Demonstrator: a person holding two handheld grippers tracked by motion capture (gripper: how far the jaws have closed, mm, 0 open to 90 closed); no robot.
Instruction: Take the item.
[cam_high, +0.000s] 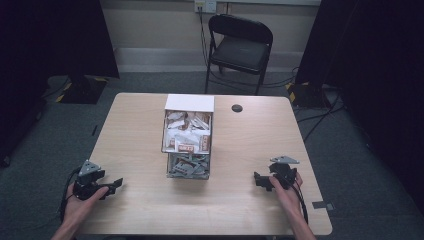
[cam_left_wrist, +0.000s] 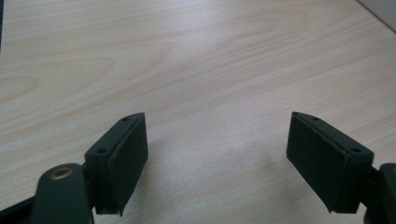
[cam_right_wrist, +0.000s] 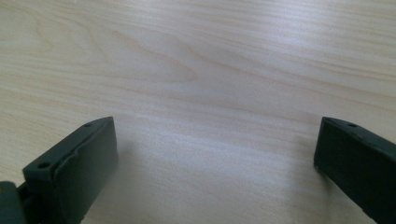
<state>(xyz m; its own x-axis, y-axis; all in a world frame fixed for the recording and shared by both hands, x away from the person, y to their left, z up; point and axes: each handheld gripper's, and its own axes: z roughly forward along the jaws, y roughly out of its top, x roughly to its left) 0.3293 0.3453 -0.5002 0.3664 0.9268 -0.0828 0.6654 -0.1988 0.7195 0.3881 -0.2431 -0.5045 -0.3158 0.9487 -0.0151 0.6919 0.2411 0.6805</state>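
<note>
A clear box (cam_high: 188, 145) with a white flap at its far end stands mid-table, holding several brown-and-white packets in the far part and grey pieces in the near part. My left gripper (cam_high: 116, 184) rests low at the table's front left, held by a hand, jaws pointing right toward the box. In the left gripper view my left gripper (cam_left_wrist: 217, 158) stands open over bare wood. My right gripper (cam_high: 260, 181) sits at the front right, jaws pointing left. In the right gripper view my right gripper (cam_right_wrist: 215, 163) is open, nothing between the pads.
The light wooden table (cam_high: 140, 210) has a small black round disc (cam_high: 237, 108) near its far edge. A black folding chair (cam_high: 240, 47) stands behind the table. Dark stands and cables lie on the floor at both sides.
</note>
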